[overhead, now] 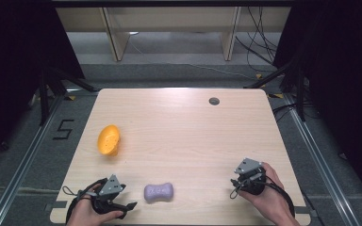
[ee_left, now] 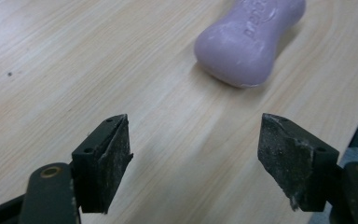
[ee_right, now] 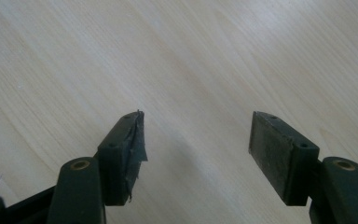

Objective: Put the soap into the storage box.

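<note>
- Lilac soap [ee_left: 251,39], a waisted bar with raised lettering on top, lies flat on the table [overhead: 184,127], ahead of the left gripper [ee_left: 196,140] and off toward its right finger [ee_left: 289,154]; not touching either finger.
- Left gripper: jaws spread wide, nothing between them but bare wood. In the high view the gripper [overhead: 131,205] sits just beside the soap [overhead: 158,192], jaws pointing at it.
- Right gripper [ee_right: 198,140]: jaws also wide apart and empty, plain tabletop ahead of the fingers. In the high view it [overhead: 235,181] rests well apart from the soap.
- Orange dish [overhead: 109,140] stands well beyond the left fingers, tipped on its side (likely where the soap is to go, a guess).
- Handling, judged: the bar looks hard, light and smooth, so apt to slip or squirt out under a pinch on its rounded ends. It should not crush, though the pads may mark it.
- Best hold, judged: across the narrow waist, one finger on each long flank, where the bulges at both ends keep it from sliding out.
- Approach, judged: the left gripper must shift toward its right finger's side and turn to straddle the waist before closing.
</note>
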Available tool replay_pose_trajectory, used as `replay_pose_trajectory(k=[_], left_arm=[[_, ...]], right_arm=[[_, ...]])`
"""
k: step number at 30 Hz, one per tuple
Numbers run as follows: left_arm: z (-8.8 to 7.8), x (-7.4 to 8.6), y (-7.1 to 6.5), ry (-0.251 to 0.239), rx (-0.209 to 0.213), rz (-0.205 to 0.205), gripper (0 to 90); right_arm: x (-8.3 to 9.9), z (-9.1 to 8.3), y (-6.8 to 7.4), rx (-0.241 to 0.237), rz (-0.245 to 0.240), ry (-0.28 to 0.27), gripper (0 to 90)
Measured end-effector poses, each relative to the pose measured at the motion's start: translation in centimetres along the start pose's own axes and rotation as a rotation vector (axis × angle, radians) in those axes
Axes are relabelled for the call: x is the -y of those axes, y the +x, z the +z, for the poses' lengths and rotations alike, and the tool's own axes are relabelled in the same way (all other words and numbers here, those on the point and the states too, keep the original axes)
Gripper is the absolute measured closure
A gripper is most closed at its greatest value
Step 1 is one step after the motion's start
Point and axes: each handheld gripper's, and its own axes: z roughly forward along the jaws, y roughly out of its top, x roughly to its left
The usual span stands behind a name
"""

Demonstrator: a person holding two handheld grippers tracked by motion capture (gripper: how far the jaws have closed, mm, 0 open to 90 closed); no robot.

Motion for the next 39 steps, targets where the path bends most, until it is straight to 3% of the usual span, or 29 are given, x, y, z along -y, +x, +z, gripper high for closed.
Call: replay_pose_trajectory(k=[3,5,6,9,10,13,14,18,20,22,25,33,37,39], left_arm=[[0.0,-0.6,-0.1,0.009,0.017,0.021,25.8],[0.0,-1.5,-0.1,0.065,0.038,0.065,27.2],[0.0,-1.5,-0.1,0.065,0.038,0.065,27.4],[0.0,-2.6,0.1,0.149,0.051,0.128,27.8],[0.1,-3.4,0.1,0.209,0.074,0.155,27.9],[0.4,-4.1,-0.1,0.235,0.088,0.174,27.5],[0.6,-5.0,0.0,0.276,0.1,0.218,27.5],[1.2,-6.0,-0.3,0.298,0.114,0.249,27.3],[1.9,-7.1,-0.6,0.336,0.127,0.303,27.3],[2.1,-7.4,-0.8,0.346,0.135,0.306,27.3],[2.8,-8.5,-1.1,0.376,0.161,0.36,27.7],[4.5,-10.6,-1.9,0.42,0.169,0.419,29.3],[5.3,-11.1,-2.3,0.449,0.184,0.445,29.6],[5.7,-11.3,-2.4,0.462,0.192,0.453,30.0]], right_arm=[[0.0,0.0,0.1,-0.003,-0.009,0.004,36.6],[-0.2,0.2,0.3,-0.019,-0.016,0.006,36.5],[-0.2,0.2,0.3,-0.03,-0.025,0.012,36.4],[-0.3,0.4,0.3,-0.032,-0.057,0.005,36.2],[-0.3,0.3,0.4,-0.022,-0.047,0.006,36.2],[-0.4,0.3,0.5,-0.034,-0.053,0.016,36.1],[-0.3,0.3,0.5,-0.032,-0.039,0.017,36.1],[-0.3,0.4,0.5,-0.037,-0.056,0.017,35.7],[-0.3,0.3,0.7,-0.021,-0.037,0.015,35.3],[-0.3,0.4,0.7,-0.023,-0.043,0.016,34.7],[-0.3,0.4,0.8,-0.021,-0.035,0.024,34.2],[-0.3,0.4,1.0,-0.026,-0.028,0.021,33.9],[-0.3,0.4,0.8,-0.022,-0.055,0.019,33.6],[-0.3,0.4,1.0,-0.027,-0.031,0.023,33.6]])
